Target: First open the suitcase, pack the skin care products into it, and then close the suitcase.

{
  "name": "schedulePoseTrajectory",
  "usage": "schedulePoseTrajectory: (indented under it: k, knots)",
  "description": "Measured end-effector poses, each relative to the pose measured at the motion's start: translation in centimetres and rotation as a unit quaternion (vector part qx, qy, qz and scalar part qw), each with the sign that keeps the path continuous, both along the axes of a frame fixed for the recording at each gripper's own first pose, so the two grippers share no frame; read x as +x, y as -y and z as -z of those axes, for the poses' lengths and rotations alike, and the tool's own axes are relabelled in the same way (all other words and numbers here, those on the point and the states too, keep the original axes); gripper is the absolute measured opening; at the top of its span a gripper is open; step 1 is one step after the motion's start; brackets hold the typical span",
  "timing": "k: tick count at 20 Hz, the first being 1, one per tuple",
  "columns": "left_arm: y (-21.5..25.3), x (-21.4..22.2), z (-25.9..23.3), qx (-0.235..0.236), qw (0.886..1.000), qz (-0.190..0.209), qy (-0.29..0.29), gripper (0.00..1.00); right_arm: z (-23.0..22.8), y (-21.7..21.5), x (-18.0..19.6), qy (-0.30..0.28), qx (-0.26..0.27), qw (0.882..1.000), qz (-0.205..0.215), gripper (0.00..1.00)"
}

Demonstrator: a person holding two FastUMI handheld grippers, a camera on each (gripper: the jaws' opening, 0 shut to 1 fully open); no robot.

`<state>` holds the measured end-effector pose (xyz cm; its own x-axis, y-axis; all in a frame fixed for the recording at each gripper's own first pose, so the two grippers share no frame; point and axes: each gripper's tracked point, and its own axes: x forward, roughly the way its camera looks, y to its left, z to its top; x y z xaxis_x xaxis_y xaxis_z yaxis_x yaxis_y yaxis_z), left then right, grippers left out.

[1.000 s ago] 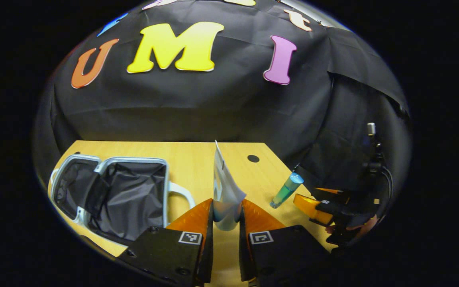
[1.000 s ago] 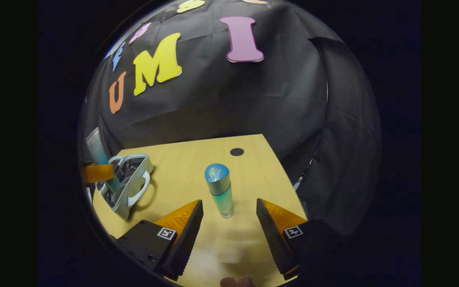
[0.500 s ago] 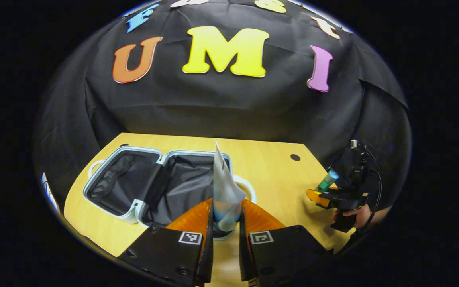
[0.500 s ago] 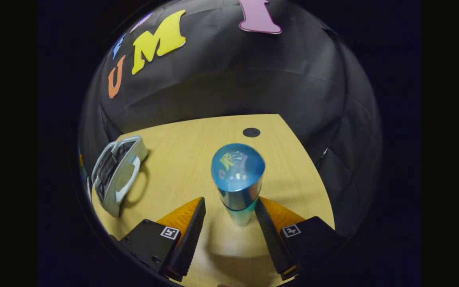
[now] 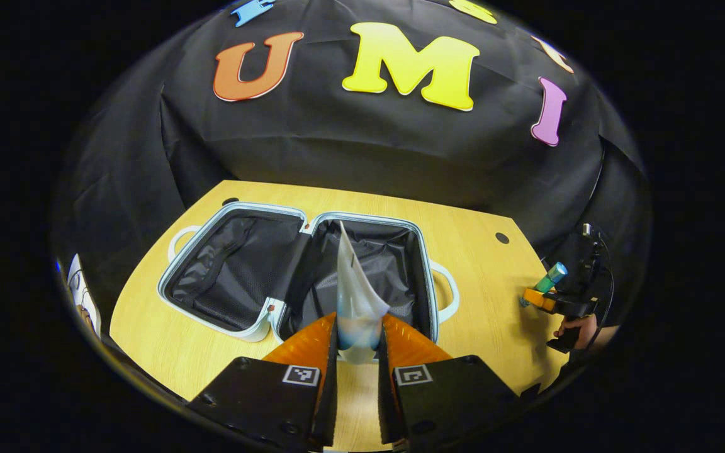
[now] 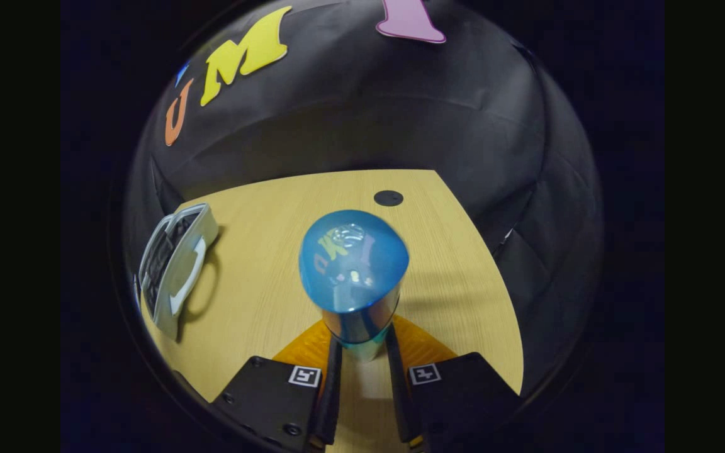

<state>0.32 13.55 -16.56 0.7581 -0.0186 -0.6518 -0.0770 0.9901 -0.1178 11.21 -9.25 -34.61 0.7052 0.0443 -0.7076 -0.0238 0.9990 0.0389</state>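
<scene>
1. Holding the pale tube (image 5: 355, 301) upright in my left gripper (image 5: 357, 340), I am pinching its lower end with both fingers so its flat crimped tip is pointing up and away from me, ready to go into the suitcase (image 5: 303, 270).
2. I am keeping the suitcase lying open on the wooden table (image 5: 476, 296), both dark-lined halves facing up, and the tube is hanging over the near edge of the right-hand half.
3. I am clamping the blue-capped bottle (image 6: 355, 277) near its base with my right gripper (image 6: 360, 352), cap toward the camera.
4. I am holding that hand well to the right of the suitcase, above the table.
</scene>
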Motion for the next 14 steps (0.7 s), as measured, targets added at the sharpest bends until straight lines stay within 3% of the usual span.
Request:
schedulePoseTrajectory:
  k: [4,8,11,14]
  knots:
    - [-0.6,1.2,1.3,-0.048,0.997,0.036,-0.051,0.29,-4.5,-1.8,-3.6,-0.011,0.057,0.998,-0.007,0.31]
    - [-2.6,2.7,3.6,-0.046,0.987,0.084,-0.131,0.29,-9.3,-3.2,-7.8,-0.016,0.116,0.993,-0.019,0.32]
    - [-3.3,3.7,6.2,-0.051,0.969,0.109,-0.216,0.29,-12.1,-5.4,-11.0,-0.025,0.170,0.984,-0.042,0.32]
    - [-3.2,4.0,9.5,-0.065,0.942,0.129,-0.302,0.29,-13.3,-5.6,-13.9,-0.022,0.151,0.987,-0.055,0.32]
